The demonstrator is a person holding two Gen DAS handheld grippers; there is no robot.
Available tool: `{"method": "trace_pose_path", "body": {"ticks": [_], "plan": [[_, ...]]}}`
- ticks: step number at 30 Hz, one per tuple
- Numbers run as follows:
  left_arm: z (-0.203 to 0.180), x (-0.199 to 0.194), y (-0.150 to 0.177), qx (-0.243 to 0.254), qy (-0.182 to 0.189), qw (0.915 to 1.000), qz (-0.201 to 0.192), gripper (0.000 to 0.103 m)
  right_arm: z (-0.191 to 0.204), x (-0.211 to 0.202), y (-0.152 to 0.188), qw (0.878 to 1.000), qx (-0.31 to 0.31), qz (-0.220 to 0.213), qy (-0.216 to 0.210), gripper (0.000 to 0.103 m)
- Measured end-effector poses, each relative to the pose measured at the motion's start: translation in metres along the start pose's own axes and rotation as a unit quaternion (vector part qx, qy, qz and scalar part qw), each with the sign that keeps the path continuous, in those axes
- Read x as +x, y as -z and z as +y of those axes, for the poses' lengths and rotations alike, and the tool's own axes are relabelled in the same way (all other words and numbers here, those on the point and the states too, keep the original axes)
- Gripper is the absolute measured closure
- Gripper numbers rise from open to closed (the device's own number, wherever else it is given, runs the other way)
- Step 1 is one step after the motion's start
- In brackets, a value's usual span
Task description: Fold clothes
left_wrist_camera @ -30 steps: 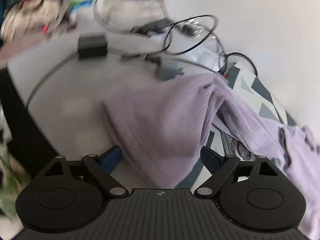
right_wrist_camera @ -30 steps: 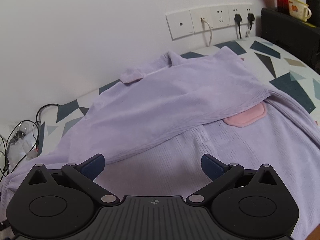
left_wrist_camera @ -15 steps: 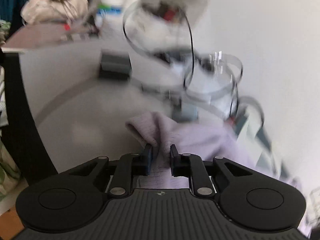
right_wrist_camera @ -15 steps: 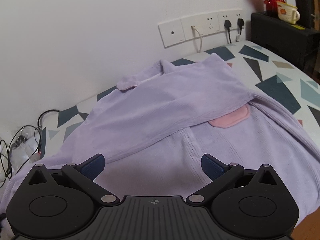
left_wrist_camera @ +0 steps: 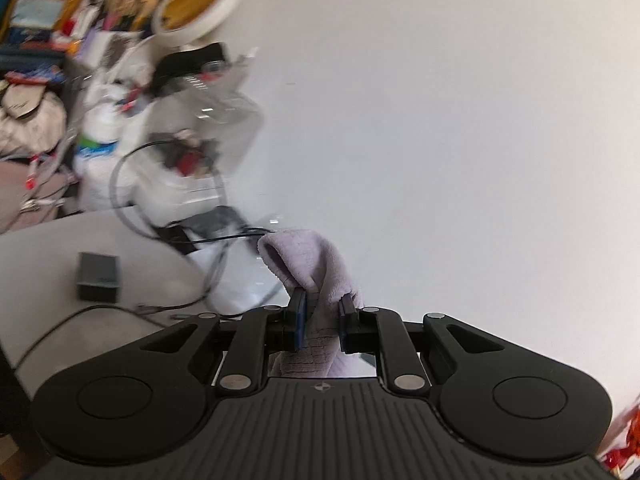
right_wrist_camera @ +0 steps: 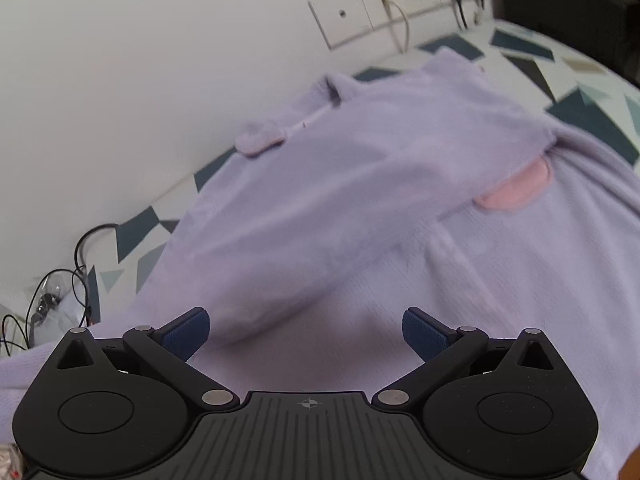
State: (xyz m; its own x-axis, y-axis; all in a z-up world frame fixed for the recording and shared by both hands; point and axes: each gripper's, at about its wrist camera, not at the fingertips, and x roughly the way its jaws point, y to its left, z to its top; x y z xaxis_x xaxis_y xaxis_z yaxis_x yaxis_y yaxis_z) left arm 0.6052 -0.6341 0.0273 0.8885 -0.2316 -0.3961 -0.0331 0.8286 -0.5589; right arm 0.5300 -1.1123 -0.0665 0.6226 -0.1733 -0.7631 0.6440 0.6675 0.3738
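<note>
From the left wrist: your left gripper (left_wrist_camera: 320,322) is clamped on a bunched fold of the lilac garment (left_wrist_camera: 310,276), held up off the table (left_wrist_camera: 48,240). It's a thin bite, so a tug could slip it. From the right wrist: your right gripper (right_wrist_camera: 306,332) hangs wide, empty, over the garment spread on the patterned surface (right_wrist_camera: 592,116). Unpinned, the body may drag.

Visible inventory: one lilac garment (right_wrist_camera: 360,208) bearing one pink patch (right_wrist_camera: 516,192), two grippers (left_wrist_camera: 322,316) (right_wrist_camera: 306,330), one row of wall sockets (right_wrist_camera: 404,4) with three plugs inserted, and one small dark box (left_wrist_camera: 98,276).
</note>
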Motion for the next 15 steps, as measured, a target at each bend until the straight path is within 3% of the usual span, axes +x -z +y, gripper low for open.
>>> {"method": "trace_pose_path", "body": {"ticks": [4,8,12,15], "plan": [[-0.063,0.008,0.018,0.035,0.049,0.9982,0.0,0.087,-0.023,-0.011,-0.017,0.994,-0.055,-0.081,0.039,0.001],[-0.153,0.024,0.062,0.077,0.125,0.9889,0.021,0.087,-0.076,-0.006,-0.046,0.993,-0.051,-0.091,0.048,0.001],[-0.254,0.061,0.13,0.121,0.168,0.9769,0.052,0.087,-0.146,-0.01,-0.076,0.988,-0.007,-0.134,0.078,0.001],[-0.328,0.094,0.196,0.161,0.19,0.9658,0.074,0.087,-0.197,-0.014,-0.097,0.989,0.008,-0.124,0.078,0.001]]}}
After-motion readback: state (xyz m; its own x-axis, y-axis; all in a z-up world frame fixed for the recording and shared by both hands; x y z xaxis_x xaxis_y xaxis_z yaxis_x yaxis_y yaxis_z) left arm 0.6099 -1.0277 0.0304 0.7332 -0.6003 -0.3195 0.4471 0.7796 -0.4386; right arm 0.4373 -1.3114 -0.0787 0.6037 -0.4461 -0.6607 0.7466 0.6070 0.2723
